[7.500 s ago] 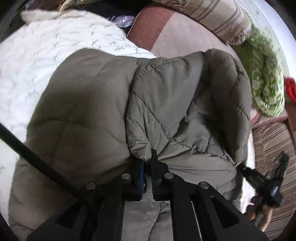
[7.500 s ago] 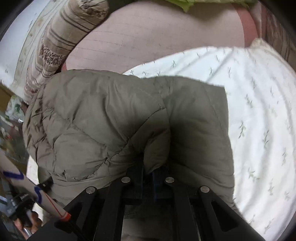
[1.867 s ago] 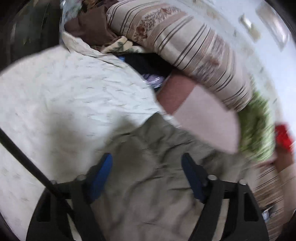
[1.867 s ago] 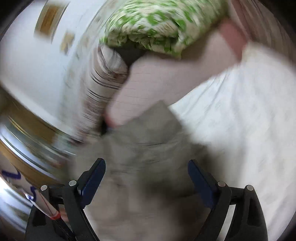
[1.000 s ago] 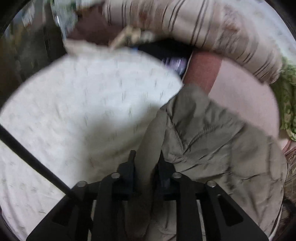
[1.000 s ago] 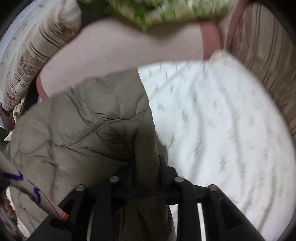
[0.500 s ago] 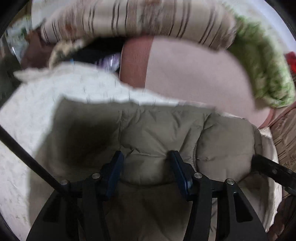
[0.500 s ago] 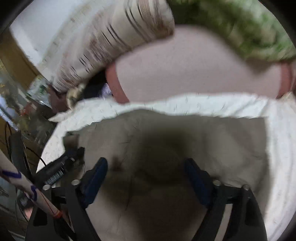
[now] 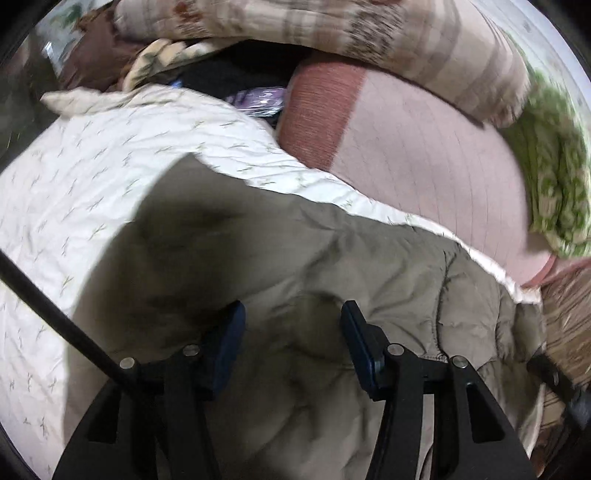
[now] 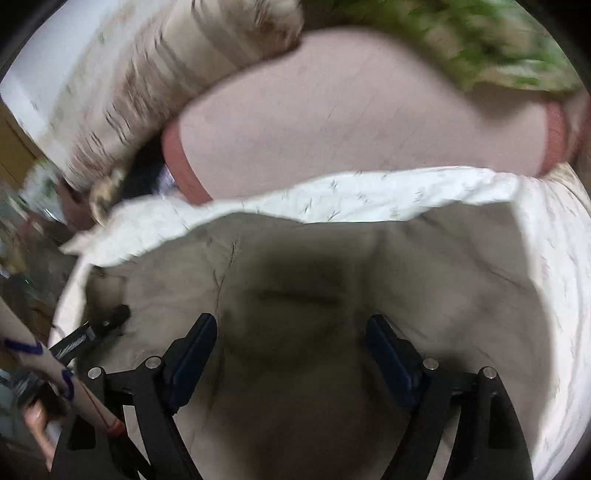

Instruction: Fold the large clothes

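An olive quilted jacket (image 9: pixel 295 258) lies folded on a white patterned bedsheet (image 9: pixel 92 155). My left gripper (image 9: pixel 293 314) is open and empty, its blue-padded fingers just above the jacket. In the right wrist view the same jacket (image 10: pixel 424 280) fills the lower half, on the sheet (image 10: pixel 369 195). My right gripper (image 10: pixel 291 328) is open and empty above it. The left gripper's tip (image 10: pixel 110 319) shows at the jacket's left edge in the right wrist view.
A pink blanket with a red-brown border (image 9: pixel 424 147) lies beyond the sheet. A striped pillow (image 9: pixel 369 33) and a green patterned quilt (image 9: pixel 550 177) sit behind it. Dark clothes (image 9: pixel 236 81) are piled at the back left.
One second ago both grippers were shut on jacket folds. They have let go, opened, and now hover over the jacket, which lies flatter on the sheet.
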Demonstrator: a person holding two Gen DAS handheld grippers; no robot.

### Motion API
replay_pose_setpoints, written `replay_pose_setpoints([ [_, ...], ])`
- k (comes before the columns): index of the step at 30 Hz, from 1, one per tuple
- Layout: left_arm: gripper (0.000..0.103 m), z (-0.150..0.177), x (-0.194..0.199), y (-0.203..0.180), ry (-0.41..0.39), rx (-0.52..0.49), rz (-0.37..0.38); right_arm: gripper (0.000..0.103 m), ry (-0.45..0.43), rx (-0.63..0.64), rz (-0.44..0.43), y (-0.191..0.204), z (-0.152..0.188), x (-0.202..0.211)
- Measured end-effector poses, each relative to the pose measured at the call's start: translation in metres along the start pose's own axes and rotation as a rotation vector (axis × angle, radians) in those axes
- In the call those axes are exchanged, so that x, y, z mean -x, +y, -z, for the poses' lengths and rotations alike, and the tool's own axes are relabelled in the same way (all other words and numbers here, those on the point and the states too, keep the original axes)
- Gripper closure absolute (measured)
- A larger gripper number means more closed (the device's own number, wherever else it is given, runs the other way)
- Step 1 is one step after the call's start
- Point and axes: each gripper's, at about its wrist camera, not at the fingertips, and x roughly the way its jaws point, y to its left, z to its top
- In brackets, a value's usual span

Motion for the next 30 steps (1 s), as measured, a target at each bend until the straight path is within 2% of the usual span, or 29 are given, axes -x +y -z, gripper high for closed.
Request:
replay_pose_setpoints([
  [3,0.05,-0.002,0.008,0.017,0.005,0.001,0.004,0.012,-0.037,-0.062,0.042,-0.043,0.011,0.03],
  [7,0.05,0.012,0.016,0.011,-0.021,-0.069,-0.037,0.012,-0.02,-0.132,0.112,-0.085,0.007,0.029],
  [9,0.05,0.019,0.023,-0.001,-0.044,-0.118,0.0,0.015,-0.004,-0.145,0.147,-0.102,0.008,0.018],
  [11,0.05,0.024,0.026,-0.021,-0.04,-0.183,0.047,0.022,0.041,-0.2,0.038,-0.116,0.01,0.003],
  [12,0.05,0.028,0.02,-0.031,-0.026,-0.212,0.02,0.027,0.047,-0.218,0.035,-0.119,0.011,-0.002],
  [14,0.049,0.033,0.004,-0.037,-0.002,-0.239,-0.043,0.038,0.048,-0.17,0.079,-0.114,0.01,-0.005],
  [15,0.045,0.033,-0.003,-0.034,-0.006,-0.234,-0.056,0.046,0.044,-0.153,0.113,-0.11,0.01,-0.004],
  [16,0.045,0.031,-0.009,-0.03,-0.002,-0.219,-0.057,0.049,0.047,-0.151,0.142,-0.109,0.01,-0.003],
  [19,0.044,0.023,-0.015,-0.026,0.013,-0.173,-0.044,0.05,0.062,-0.178,0.174,-0.113,0.011,-0.012],
  [22,0.044,0.022,0.008,-0.021,-0.018,-0.169,-0.081,0.05,0.057,-0.193,0.189,-0.111,0.01,-0.004],
  [23,0.044,0.02,0.014,-0.015,-0.037,-0.163,-0.1,0.049,0.039,-0.197,0.193,-0.106,0.008,0.005],
  [25,0.044,0.017,0.034,0.007,-0.076,-0.102,-0.126,0.04,-0.036,-0.175,0.19,-0.094,0.007,0.031],
  [27,0.042,0.017,0.044,0.028,-0.079,-0.059,-0.123,0.009,-0.103,-0.15,0.147,-0.082,0.012,0.052],
  [28,0.041,0.018,0.047,0.038,-0.073,-0.049,-0.142,0.008,-0.116,-0.124,0.12,-0.077,0.016,0.058],
  [30,0.04,0.021,0.051,0.058,-0.08,-0.046,-0.196,0.008,-0.104,-0.085,0.123,-0.074,0.023,0.057],
])
